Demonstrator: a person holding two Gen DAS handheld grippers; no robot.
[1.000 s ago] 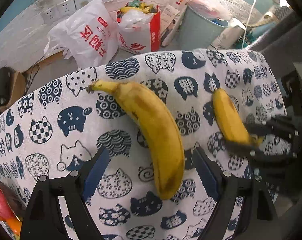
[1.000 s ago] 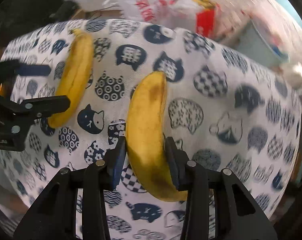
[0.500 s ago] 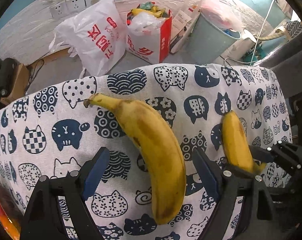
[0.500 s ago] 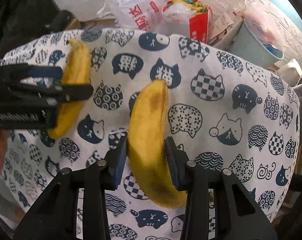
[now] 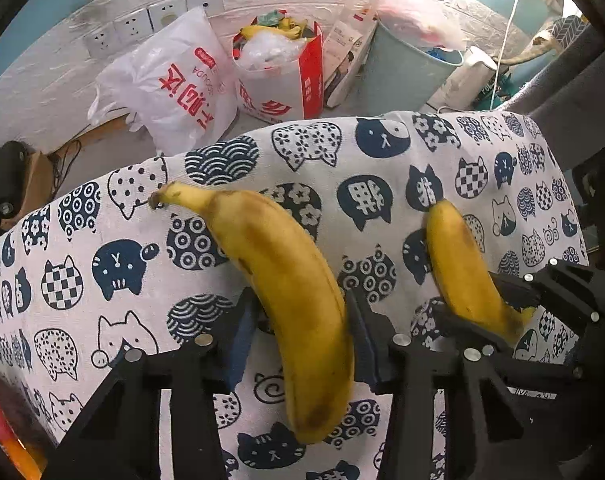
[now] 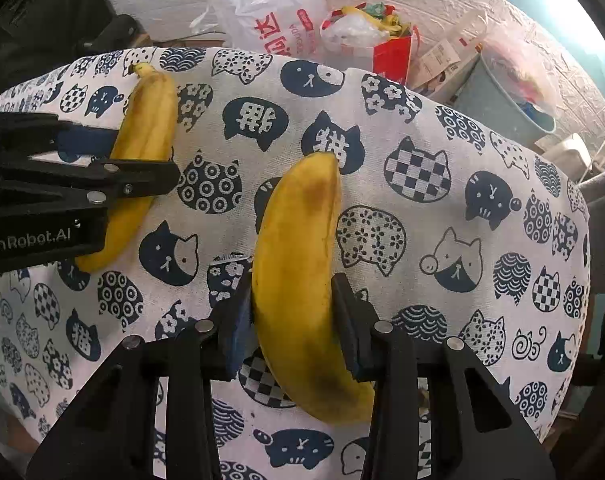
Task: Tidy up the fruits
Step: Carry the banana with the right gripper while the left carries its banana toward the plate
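Now, what we see:
Table: our table (image 5: 382, 160), under a cat-print cloth, carries both fruits.
Left banana (image 5: 298, 300): our left gripper (image 5: 302, 344) has just closed, jaws pinching it mid-length for lifting.
Right banana (image 6: 298, 292): our right gripper (image 6: 292, 328) jaws pinch it likewise.

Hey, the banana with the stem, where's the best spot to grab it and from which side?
Grip the stemmed banana across its thick middle, coming from above with one jaw on each long side. It lies flat on the cat-print cloth, curved, tapering at stem and tip. The left gripper has just been closing its jaws there.
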